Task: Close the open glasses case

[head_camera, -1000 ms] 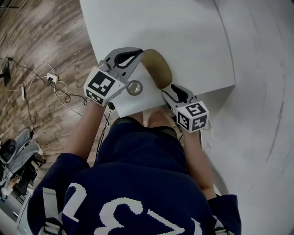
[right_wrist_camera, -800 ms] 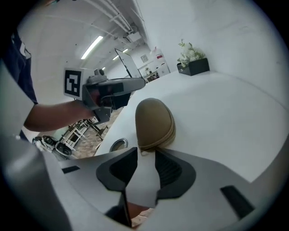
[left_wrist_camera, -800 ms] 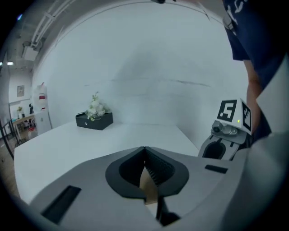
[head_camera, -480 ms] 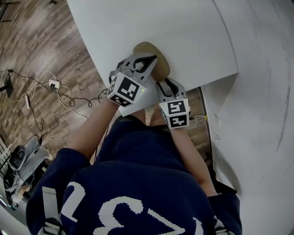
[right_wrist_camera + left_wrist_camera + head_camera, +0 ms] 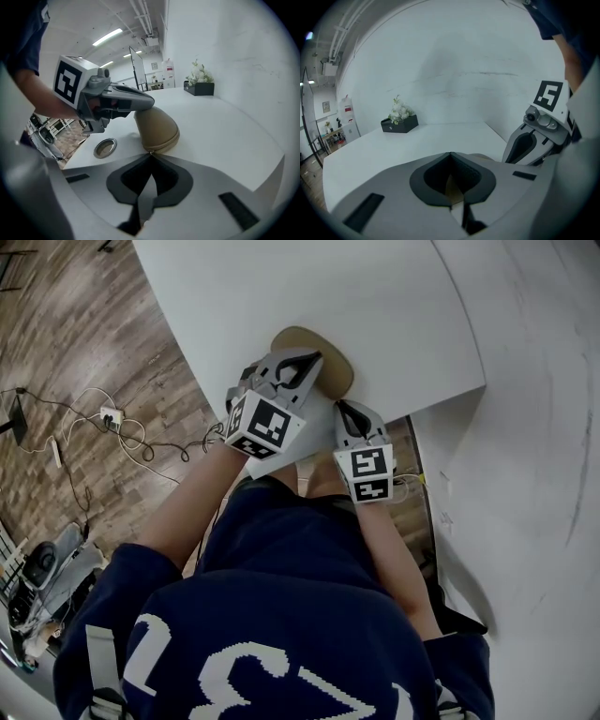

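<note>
Jaws: right gripper [image 5: 150, 154] just closed, pinching zipper pull [image 5: 150, 151] | left gripper [image 5: 451, 154] together, resting atop glasses case [image 5: 157, 129] | tip: hold lid down, draw zip steadily along seam

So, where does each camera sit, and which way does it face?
Head view: on the person's head, looking steeply down at the table; torso, forearms, left gripper, right gripper show.
Left gripper view: on the left gripper, facing across the table to the flower box; right gripper, sleeve at right.
Right gripper view: on the right gripper, fingers just closed on the zip of the glasses case; left gripper, forearm at left.
Shared: both gripper views show the flower box.
</note>
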`<state>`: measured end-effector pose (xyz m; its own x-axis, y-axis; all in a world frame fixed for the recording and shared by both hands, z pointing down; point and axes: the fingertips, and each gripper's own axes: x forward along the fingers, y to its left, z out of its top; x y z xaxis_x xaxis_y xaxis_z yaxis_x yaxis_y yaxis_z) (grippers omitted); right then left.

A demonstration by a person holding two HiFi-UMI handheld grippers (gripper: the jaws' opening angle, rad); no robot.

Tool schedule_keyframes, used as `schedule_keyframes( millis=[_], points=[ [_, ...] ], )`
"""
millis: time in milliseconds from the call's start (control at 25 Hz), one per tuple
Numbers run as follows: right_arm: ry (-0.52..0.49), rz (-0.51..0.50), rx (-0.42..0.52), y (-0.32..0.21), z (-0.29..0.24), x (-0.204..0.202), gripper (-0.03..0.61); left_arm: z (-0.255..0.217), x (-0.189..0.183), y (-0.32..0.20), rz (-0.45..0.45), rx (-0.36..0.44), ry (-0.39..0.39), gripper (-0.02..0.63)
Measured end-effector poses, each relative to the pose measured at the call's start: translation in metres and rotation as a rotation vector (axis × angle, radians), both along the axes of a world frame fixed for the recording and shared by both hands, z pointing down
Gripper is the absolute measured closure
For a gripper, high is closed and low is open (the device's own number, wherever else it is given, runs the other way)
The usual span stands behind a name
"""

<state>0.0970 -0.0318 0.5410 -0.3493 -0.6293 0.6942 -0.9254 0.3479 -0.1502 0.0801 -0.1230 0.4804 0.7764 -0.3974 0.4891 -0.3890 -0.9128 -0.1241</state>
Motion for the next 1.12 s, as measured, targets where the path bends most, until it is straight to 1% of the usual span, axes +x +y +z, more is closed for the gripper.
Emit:
schedule_keyframes(
  millis=[80,160,280,400,600,720,760,840,960,1040,1120],
  points=[
    [-0.015,-0.009,0.015,0.000,0.000,0.003,0.554,0.000,0.000,0.000,0.000,0.013,0.008,0.601],
    [-0.022,-0.021,0.010,0.000,0.001,0.006,0.555,0.000,0.000,0.000,-0.005,0.018,0.020,0.601],
    [-0.004,-0.045,0.005,-0.001,0.001,0.010,0.555,0.000,0.002,0.000,-0.016,0.020,0.033,0.601],
    [0.012,-0.059,0.005,-0.004,-0.001,0.015,0.557,-0.002,0.004,-0.001,-0.014,0.031,0.030,0.601],
    [-0.002,0.004,0.011,-0.009,0.001,0.032,0.557,-0.001,0.004,0.001,-0.010,0.029,0.028,0.601],
    [0.012,-0.007,0.023,-0.030,0.002,0.047,0.557,0.001,0.004,0.002,-0.009,0.015,0.040,0.601],
    [0.026,-0.034,0.024,-0.040,0.002,0.052,0.557,0.001,0.004,0.001,-0.008,0.009,0.046,0.601],
    [0.067,-0.123,0.025,-0.055,0.001,0.056,0.557,0.001,0.004,-0.001,-0.004,-0.008,0.055,0.601],
    [0.094,-0.284,0.007,-0.046,-0.003,0.046,0.557,0.001,0.002,0.000,0.016,-0.055,0.043,0.601],
    [0.060,-0.394,-0.031,-0.020,-0.004,0.023,0.557,0.001,-0.004,0.005,0.013,-0.105,0.034,0.601],
    [-0.018,-0.471,-0.062,0.008,-0.006,-0.011,0.557,0.001,-0.014,0.012,-0.010,-0.138,0.020,0.601]
  ],
)
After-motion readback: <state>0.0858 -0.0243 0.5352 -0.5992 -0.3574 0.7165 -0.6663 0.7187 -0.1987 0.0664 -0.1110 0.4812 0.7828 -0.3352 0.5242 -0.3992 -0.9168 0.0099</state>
